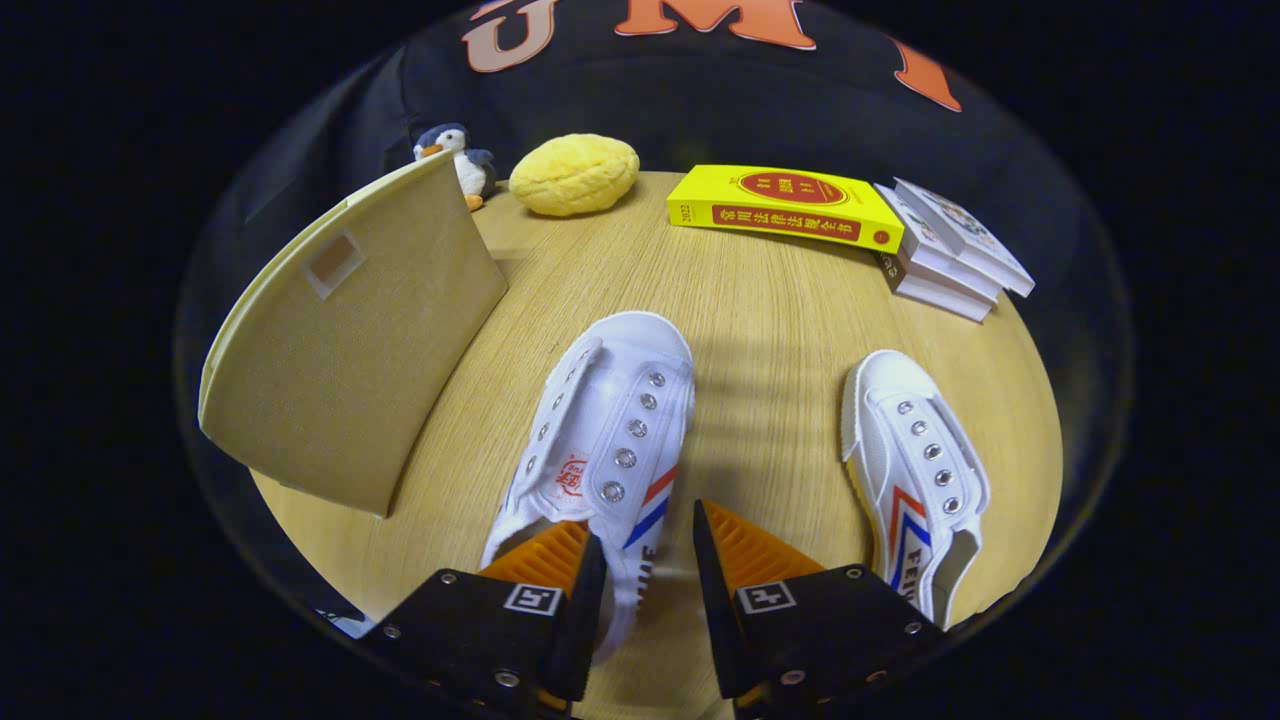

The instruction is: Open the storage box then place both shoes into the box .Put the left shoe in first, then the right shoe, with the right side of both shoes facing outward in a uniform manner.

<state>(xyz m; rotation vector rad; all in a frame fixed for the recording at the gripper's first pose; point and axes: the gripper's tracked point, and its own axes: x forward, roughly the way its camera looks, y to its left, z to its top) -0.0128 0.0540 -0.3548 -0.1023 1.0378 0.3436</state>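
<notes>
The gripper (648, 545) hangs over a pale wood-grain bench (770, 320), its fingers (548, 555) parted, straddling the heel-side wall of the near shoe (600, 440). One finger lies over the shoe's opening, the other over bare bench just beside its striped flank; whether either touches the canvas I cannot tell, and nothing is gripped.

That shoe is white canvas with no laces, two rows of metal eyelets, a red stamp on the tongue and red and blue stripes on the side, toe pointing away. The second shoe (915, 470), a match for the first, lies well apart on the other side, toe also away.

The box (345, 345) stands beside the near shoe: a tan woven-fabric bin with a paler rim and a small patch on its flat wall, looming between the shoe and the bench's edge.

Beyond the shoes sit a thick yellow book (785, 208), a stack of white books (950, 250) touching its end, a knobbly yellow cushion (574, 175), and a plush penguin (458, 155) peeping from behind the box.
</notes>
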